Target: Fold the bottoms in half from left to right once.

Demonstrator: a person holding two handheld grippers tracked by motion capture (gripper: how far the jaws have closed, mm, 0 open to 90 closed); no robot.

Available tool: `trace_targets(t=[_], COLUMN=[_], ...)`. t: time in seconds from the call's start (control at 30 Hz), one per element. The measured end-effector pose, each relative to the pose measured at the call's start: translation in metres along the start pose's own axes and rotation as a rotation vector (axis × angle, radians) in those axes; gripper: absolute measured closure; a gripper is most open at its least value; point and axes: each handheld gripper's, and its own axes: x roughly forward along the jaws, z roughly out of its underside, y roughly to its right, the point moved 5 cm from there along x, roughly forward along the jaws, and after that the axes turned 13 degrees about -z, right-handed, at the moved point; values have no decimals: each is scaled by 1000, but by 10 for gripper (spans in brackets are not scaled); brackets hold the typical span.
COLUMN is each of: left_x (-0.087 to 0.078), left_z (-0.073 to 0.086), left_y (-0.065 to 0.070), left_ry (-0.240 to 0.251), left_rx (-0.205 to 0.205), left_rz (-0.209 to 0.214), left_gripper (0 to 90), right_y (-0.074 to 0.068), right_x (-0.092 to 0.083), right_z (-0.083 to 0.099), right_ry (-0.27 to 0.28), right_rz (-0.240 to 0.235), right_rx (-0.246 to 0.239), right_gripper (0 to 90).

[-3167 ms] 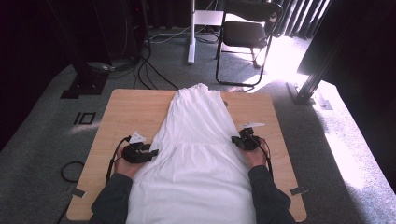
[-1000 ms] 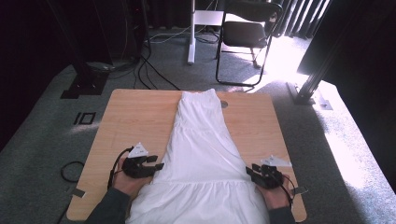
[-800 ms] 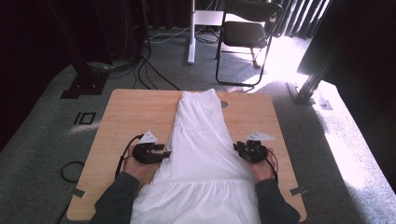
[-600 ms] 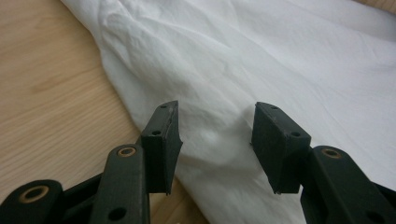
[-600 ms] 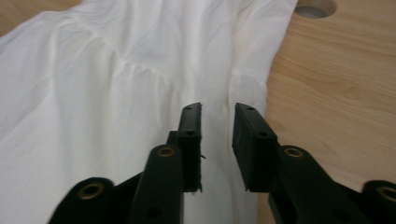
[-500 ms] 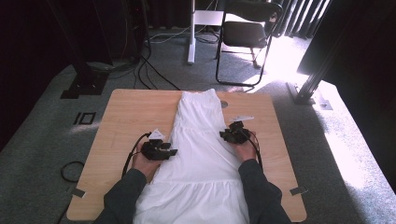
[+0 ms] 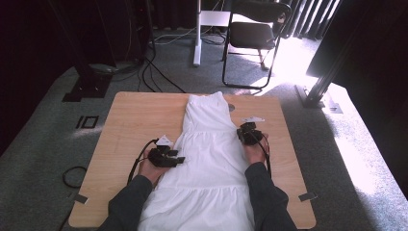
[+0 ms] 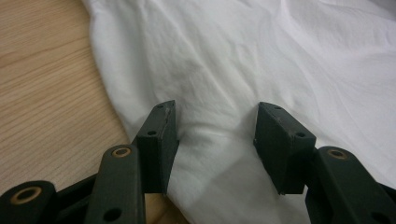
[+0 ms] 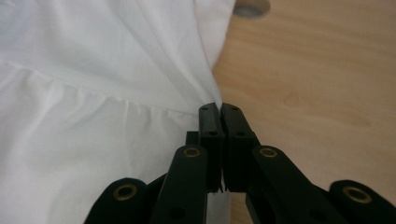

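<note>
High view: a white cotton dress (image 7: 207,159) with a narrow sleeveless bodice and tiered, gathered skirt lies flat and lengthwise down the middle of the light wooden bench (image 7: 130,120), bodice toward the far edge, hem spilling toward the near edge between the person's dark sleeves. The cloth is folded in along both sides, giving a long tapering shape with soft creases. At its right edge, near the gathered seam, the right tongs (image 7: 248,134) have just been closing and now sit together, pinching the fabric's border; the right gripper view shows the black pads (image 9: 211,122) meeting on the white hem beside bare wood. At the left edge, the left tongs (image 7: 179,159) stand apart over the cloth; in the left gripper view the fold of the dress (image 8: 243,70) lies between the spread pads, not clamped. Beyond the bench, on grey carpet, stands a black folding chair (image 7: 252,33) in bright sunlight.
</note>
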Motion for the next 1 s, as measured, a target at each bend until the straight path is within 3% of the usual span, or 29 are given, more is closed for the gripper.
trace_targets(t=[0.07, 0.1, 0.17, 0.2, 0.3, 0.4, 0.43, 0.57, 0.67, 0.8, 0.83, 0.87, 0.9, 1.0], left_x=[-2, -5, -5, -3, 12, 25, 36, 34, 30, 16, 8, 8, -3, -12], left_z=[-3, -11, -16, -26, -41, -44, -42, -38, -34, -16, -6, -6, 6, 18], left_y=[-1, -5, -8, -11, -12, -11, -9, -5, -5, 4, 10, 10, 19, 28], left_ry=[8, 35, 49, 62, 60, 36, -24, -31, -31, -11, 5, 5, 24, 30], left_rx=[11, 1, -7, -19, -19, -10, 10, 23, 17, 12, 14, 14, 19, 24], left_rz=[-18, -28, -34, -33, -30, -50, -89, -82, -68, -46, -43, -43, -39, -24], left_gripper=[492, 492, 492, 489, 475, 522, 575, 745, 756, 755, 753, 751, 750, 749], right_y=[3, 3, 3, 3, 3, 3, 2, 0, -3, -10, -17, -17, -22, -31], right_x=[9, 14, 16, 17, 18, 18, 17, 14, 9, 0, -8, -8, -15, -26], right_z=[10, 16, 18, 19, 18, 19, 20, 24, 29, 38, 48, 48, 56, 69], right_ry=[-40, -62, -63, -50, -52, -52, -47, -45, -54, -62, -58, -58, -49, -44], right_rz=[-10, -22, -26, -41, -42, -41, -47, -50, -53, -62, -76, -76, -102, -122], right_rx=[3, -1, -2, 24, 24, 25, 28, 26, 22, 14, 2, 2, 22, 16], right_gripper=[874, 871, 868, 861, 849, 848, 847, 845, 845, 845, 845, 845, 846, 846])
